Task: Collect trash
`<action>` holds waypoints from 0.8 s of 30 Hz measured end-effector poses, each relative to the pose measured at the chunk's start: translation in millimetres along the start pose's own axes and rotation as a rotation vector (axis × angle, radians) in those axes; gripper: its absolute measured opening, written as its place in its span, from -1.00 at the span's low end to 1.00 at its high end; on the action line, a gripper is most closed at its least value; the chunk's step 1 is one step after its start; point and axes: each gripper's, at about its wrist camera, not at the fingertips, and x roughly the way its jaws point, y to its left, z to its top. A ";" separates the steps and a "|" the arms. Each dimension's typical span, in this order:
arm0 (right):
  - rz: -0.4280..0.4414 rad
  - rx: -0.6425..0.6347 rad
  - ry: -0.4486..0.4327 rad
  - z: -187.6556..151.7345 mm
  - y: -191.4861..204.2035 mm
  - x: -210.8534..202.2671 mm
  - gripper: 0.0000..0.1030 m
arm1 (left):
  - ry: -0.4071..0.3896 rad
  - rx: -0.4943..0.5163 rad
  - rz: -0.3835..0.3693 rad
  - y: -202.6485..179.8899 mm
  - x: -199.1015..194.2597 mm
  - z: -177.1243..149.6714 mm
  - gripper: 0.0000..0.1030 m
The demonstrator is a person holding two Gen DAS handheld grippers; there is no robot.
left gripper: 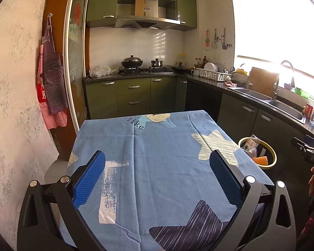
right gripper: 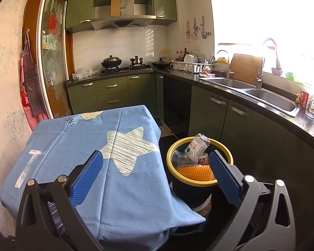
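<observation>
A dark bin with a yellow rim (right gripper: 201, 181) (left gripper: 271, 165) stands on the floor right of the table. Inside it lie a clear plastic bottle (right gripper: 197, 145) (left gripper: 250, 143), a clear cup (right gripper: 181, 159), a small white tub (right gripper: 203, 160) and an orange mesh piece (right gripper: 195, 172) (left gripper: 261, 160). My left gripper (left gripper: 157, 167) hangs open over the blue star-print tablecloth (left gripper: 157, 152), nothing between its blue pads. My right gripper (right gripper: 156, 167) is open too, above the table's right edge and the bin, holding nothing. The right tool's body (left gripper: 309, 152) and a hand show at the left wrist view's right edge.
Green kitchen cabinets (right gripper: 230, 115) and a dark counter with a double sink (right gripper: 268, 98) run along the right, close to the bin. A stove with pots (left gripper: 142, 67) is at the back. Aprons (left gripper: 51, 92) hang on the left wall. The tablecloth (right gripper: 90, 146) drapes over the table's edge.
</observation>
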 end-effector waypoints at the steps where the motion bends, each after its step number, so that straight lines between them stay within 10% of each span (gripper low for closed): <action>1: 0.000 0.000 0.000 0.0 0.1 0.0 0.87 | 0.000 0.000 0.001 0.2 -0.1 0.0 0.91; 24: 0.003 0.001 0.000 0.1 2.2 0.5 0.87 | 0.008 0.002 -0.007 -2.4 2.1 -0.8 0.91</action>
